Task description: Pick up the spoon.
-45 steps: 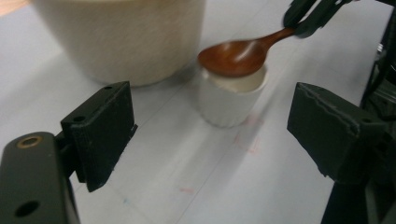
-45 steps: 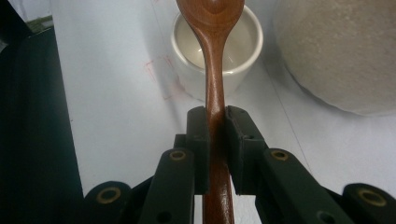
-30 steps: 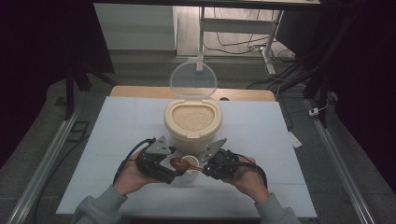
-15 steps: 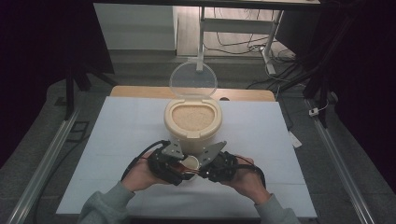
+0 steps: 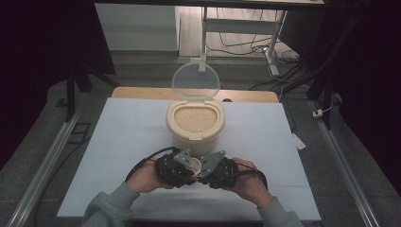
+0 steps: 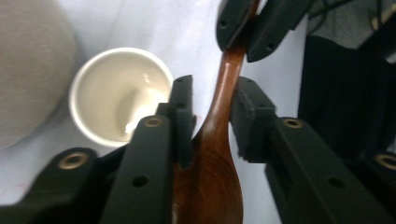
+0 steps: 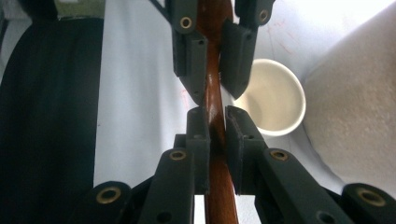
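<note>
Dark brown glossy wooden spoon [image 6: 219, 116] judged light, rigid and somewhat slick from its polished finish; best gripped on the narrow handle, clear of the bowl. Found suspended level between both grippers, low over the white table [image 5: 118, 142], just beside a small cream ceramic cup [image 6: 119, 93] and near the beige rice container [image 5: 195, 120]. Right gripper [image 7: 215, 119] clamped on the handle. Left gripper [image 6: 212, 100] just closing around the neck by the bowl; one pad touching, firm contact on the other unconfirmed.
</note>
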